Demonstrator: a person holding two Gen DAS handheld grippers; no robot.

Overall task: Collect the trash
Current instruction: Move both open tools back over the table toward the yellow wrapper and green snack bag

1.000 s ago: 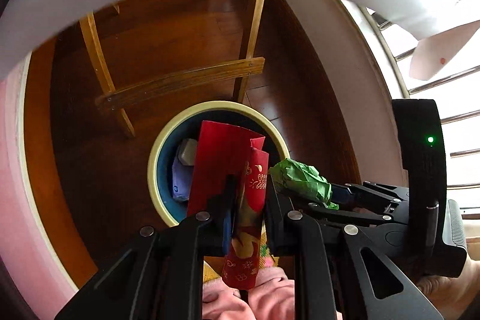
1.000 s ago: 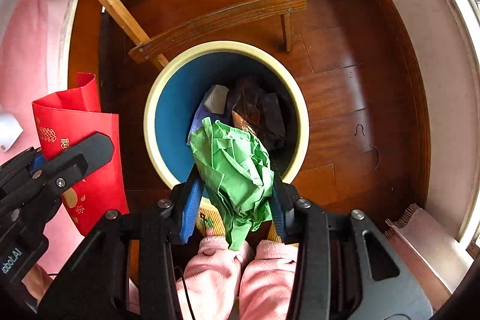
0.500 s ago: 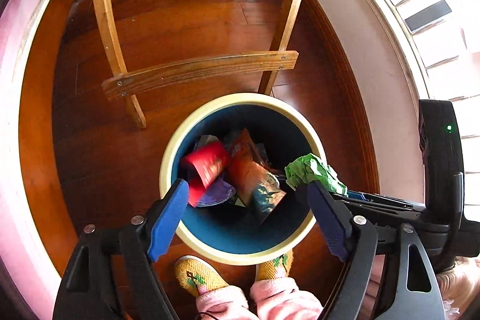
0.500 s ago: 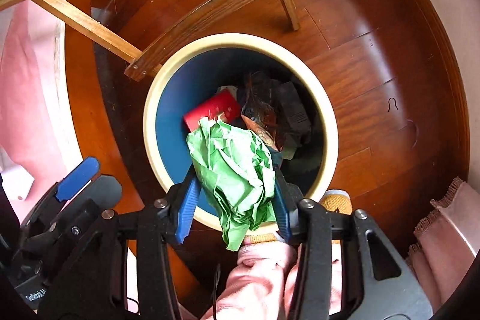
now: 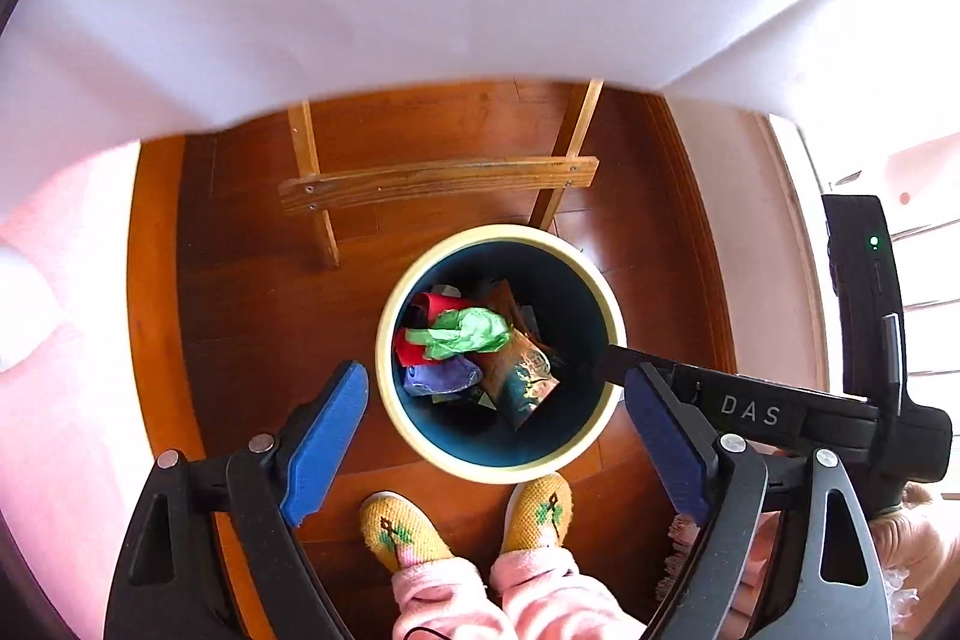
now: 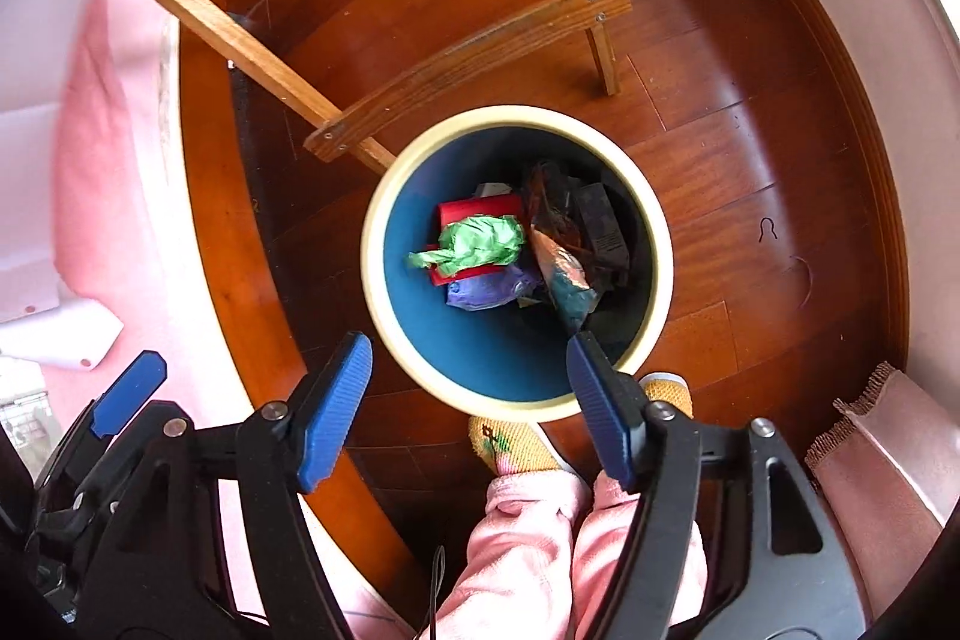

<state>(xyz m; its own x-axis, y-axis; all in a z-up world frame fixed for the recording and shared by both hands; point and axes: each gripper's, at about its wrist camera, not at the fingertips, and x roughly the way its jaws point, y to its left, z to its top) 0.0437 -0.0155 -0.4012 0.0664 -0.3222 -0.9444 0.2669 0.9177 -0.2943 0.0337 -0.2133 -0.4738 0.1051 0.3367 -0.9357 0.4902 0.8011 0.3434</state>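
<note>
Bin (image 6: 660, 244) mouth open from above, trash (image 6: 480, 244) piled low inside; wooden chair rail (image 6: 468, 58) crowds its rim at 11 o'clock; slippered feet (image 5: 408, 526) at 6 o'clock.

"DAS" on right claw (image 5: 606, 361)

The wood floor (image 6: 708, 118) carries a bin (image 6: 657, 220), a chair's legs (image 6: 603, 52) and the person's slippers (image 5: 401, 529).
</note>
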